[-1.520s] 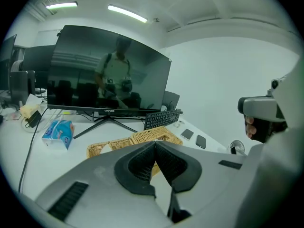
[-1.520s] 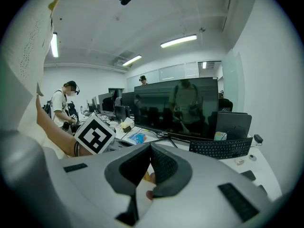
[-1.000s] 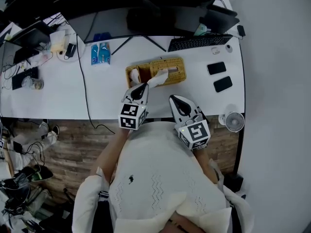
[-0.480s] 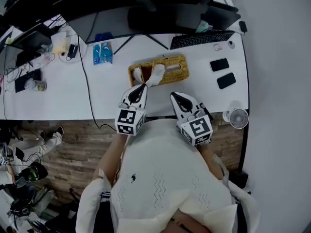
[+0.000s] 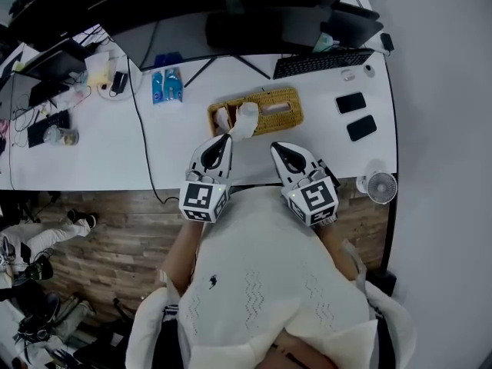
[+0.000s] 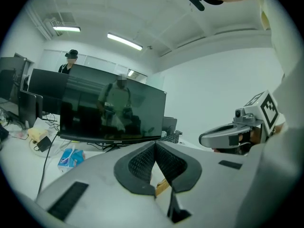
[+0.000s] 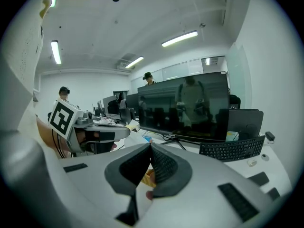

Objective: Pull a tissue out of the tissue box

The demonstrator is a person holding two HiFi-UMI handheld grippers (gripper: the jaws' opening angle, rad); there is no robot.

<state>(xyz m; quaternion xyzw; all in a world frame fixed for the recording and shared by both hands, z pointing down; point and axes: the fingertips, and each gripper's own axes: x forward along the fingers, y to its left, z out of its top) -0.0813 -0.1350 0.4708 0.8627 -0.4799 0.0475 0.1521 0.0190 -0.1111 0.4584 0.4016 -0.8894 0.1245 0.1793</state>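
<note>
Tissue (image 5: 246, 118) now stands half-drawn from tissue box (image 5: 286, 118) on table (image 5: 92, 156), left gripper (image 5: 224, 138) backed off with jaws together and empty, right gripper (image 5: 277, 148) likewise closed on nothing, so pull looks unfinished.

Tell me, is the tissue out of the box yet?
Not quite. Done: a tissue sticks well up out of the wicker tissue box. In hand: its end reaches the closed tips of the left gripper, so it looks pinched there. Left: pull until its far end leaves the box. The right gripper is shut and empty.
</note>
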